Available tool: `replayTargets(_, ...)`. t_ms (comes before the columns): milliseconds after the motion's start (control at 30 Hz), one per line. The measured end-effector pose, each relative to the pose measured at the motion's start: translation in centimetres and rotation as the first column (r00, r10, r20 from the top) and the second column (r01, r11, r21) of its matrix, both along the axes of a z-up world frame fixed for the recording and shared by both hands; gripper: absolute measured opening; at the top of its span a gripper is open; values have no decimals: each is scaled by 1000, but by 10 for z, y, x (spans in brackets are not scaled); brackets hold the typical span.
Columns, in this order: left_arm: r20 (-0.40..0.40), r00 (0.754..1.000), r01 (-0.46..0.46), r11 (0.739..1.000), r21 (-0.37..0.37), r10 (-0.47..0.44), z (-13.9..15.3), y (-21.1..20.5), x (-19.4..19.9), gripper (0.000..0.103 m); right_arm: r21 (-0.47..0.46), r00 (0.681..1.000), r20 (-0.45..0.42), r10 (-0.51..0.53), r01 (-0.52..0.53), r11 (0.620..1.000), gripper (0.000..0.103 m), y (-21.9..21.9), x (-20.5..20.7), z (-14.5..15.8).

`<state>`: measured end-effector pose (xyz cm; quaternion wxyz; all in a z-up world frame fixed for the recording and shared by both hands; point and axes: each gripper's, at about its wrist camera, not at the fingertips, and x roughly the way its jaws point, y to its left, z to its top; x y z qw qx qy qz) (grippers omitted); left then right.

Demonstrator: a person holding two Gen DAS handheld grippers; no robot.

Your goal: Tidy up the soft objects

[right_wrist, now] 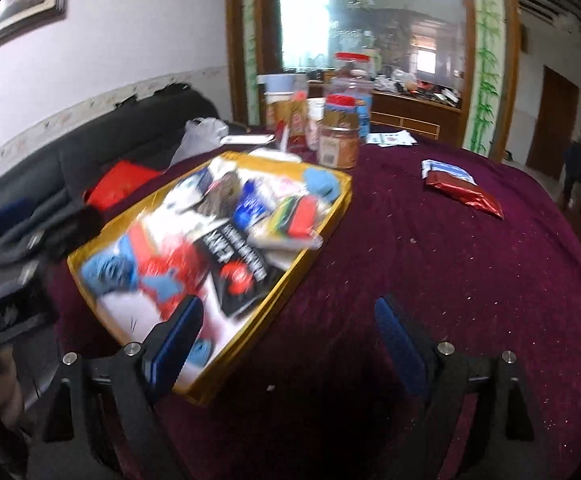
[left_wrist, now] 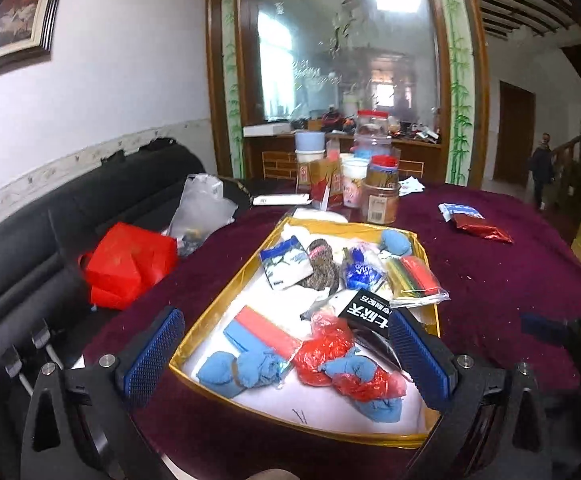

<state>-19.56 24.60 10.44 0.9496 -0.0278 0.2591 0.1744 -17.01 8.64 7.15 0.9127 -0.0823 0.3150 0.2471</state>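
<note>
With the gold-rimmed tray of soft packets on the maroon tabletop, both the left claw and right claw hang spread and empty, so the next move likely calls for reaching the red foil packet lying well apart.

White wall, framed picture, black sofa, etched glass partition, wooden door.

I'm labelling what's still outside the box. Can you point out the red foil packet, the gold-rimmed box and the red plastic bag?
red foil packet (right_wrist: 466, 194): right wrist view, middle of foil.
gold-rimmed box (left_wrist: 218, 300): left wrist view, left gold wall.
red plastic bag (left_wrist: 128, 264): left wrist view, centre of bag.
</note>
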Motion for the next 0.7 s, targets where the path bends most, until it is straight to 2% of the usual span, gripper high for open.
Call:
replayTargets(100, -24, 999, -26, 999, -24, 26, -4, -1, 2, 103, -25, 1000, 3, 20, -20, 999, 87, 4, -9, -6)
replayTargets(433, -83, 996, -21, 997, -79, 14, -19, 4, 5, 103, -63, 999, -11, 39, -40, 997, 87, 15, -12, -16)
replayTargets(700, -102, 994, -41, 994, -103, 31, -27, 15, 6, 103, -82, 998, -19, 58, -60, 995, 87, 26, -15, -19)
